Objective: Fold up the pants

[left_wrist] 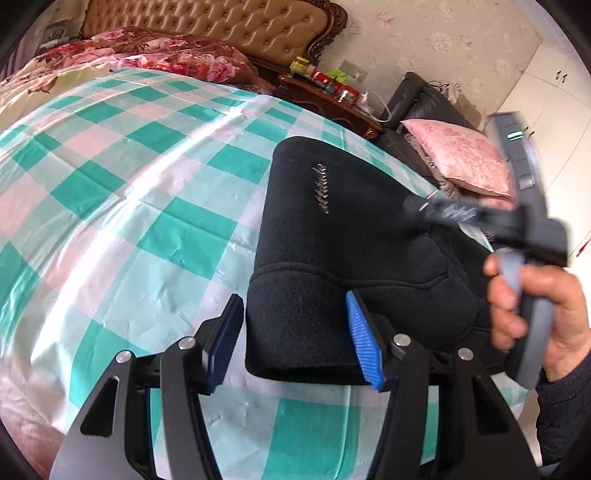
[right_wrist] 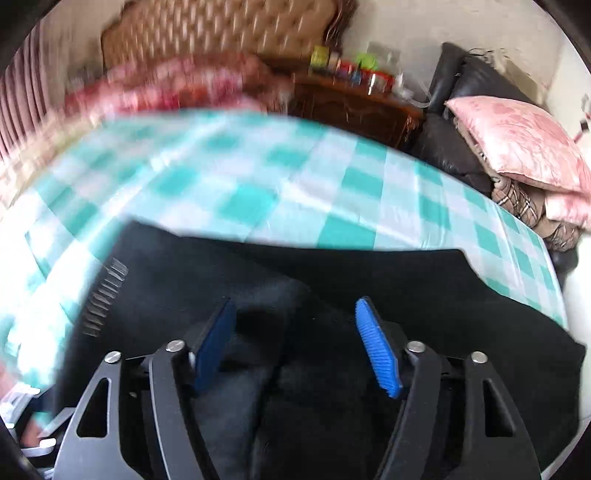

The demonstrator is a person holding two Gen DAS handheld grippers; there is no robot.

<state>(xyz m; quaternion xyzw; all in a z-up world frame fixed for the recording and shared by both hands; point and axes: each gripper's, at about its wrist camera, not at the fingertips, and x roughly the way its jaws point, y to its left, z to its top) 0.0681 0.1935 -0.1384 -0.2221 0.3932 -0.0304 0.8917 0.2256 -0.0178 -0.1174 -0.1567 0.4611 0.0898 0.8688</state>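
Black pants (left_wrist: 332,229) lie folded on the green-and-white checked bedspread (left_wrist: 129,184), with the ribbed cuff end nearest me and a silver logo on top. My left gripper (left_wrist: 295,332) is open, its blue pads on either side of the cuff, holding nothing. My right gripper shows in the left wrist view (left_wrist: 443,210) over the pants' right side, blurred, held in a hand. In the right wrist view the right gripper (right_wrist: 295,339) is open just above the black pants (right_wrist: 332,280), which fill the lower frame.
A tufted brown headboard (left_wrist: 229,29) and a red floral quilt (left_wrist: 147,55) are at the bed's far end. A wooden nightstand (left_wrist: 332,99) with small items, a black sofa (left_wrist: 424,107) and a pink pillow (left_wrist: 461,155) stand to the right.
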